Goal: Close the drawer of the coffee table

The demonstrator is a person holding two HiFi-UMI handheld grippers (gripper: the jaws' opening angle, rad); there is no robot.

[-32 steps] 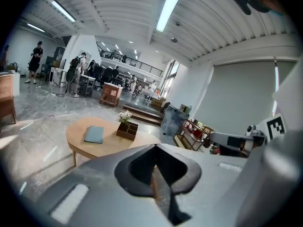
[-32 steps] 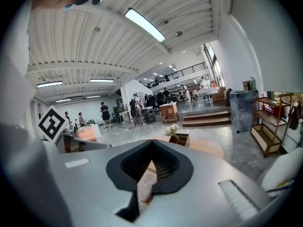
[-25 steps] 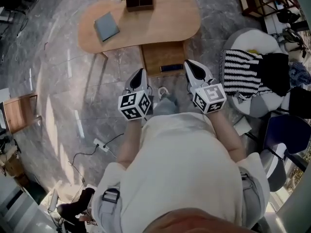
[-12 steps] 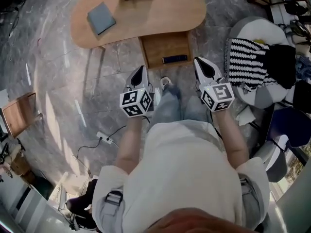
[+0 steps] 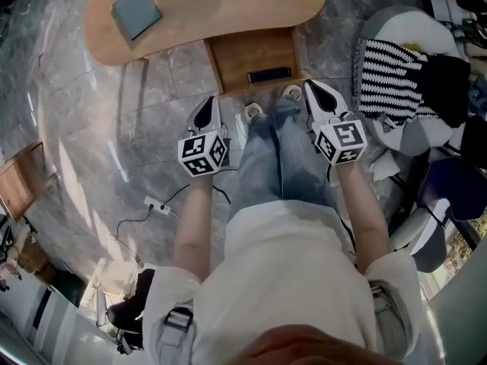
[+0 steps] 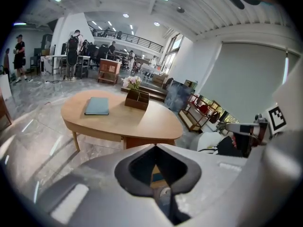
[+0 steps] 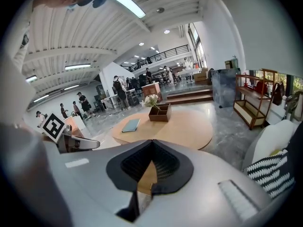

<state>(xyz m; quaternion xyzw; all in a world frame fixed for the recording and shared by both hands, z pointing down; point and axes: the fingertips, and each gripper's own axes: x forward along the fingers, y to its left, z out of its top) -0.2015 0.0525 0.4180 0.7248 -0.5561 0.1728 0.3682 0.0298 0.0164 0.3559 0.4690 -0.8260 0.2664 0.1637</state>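
The oval wooden coffee table (image 5: 228,17) stands ahead of me, its drawer (image 5: 255,55) pulled out toward me with a dark flat object (image 5: 268,75) inside. My left gripper (image 5: 205,105) is shut and empty, hanging over the floor left of the drawer's front. My right gripper (image 5: 310,88) is also shut and empty, just off the drawer's front right corner. In the left gripper view the shut jaws (image 6: 155,146) point at the table (image 6: 142,122). In the right gripper view the shut jaws (image 7: 152,142) point at the table (image 7: 184,126) too.
A blue book (image 5: 137,10) lies on the tabletop, and a wooden organiser (image 6: 137,100) with flowers stands on it. My legs and shoes (image 5: 266,128) are between the grippers. A white seat with striped cloth (image 5: 384,82) is at right. A power strip (image 5: 156,204) lies on the floor at left.
Both grippers have sunk lower and come nearer the drawer's front. My legs have stepped forward between them. Both pairs of jaws stayed shut.
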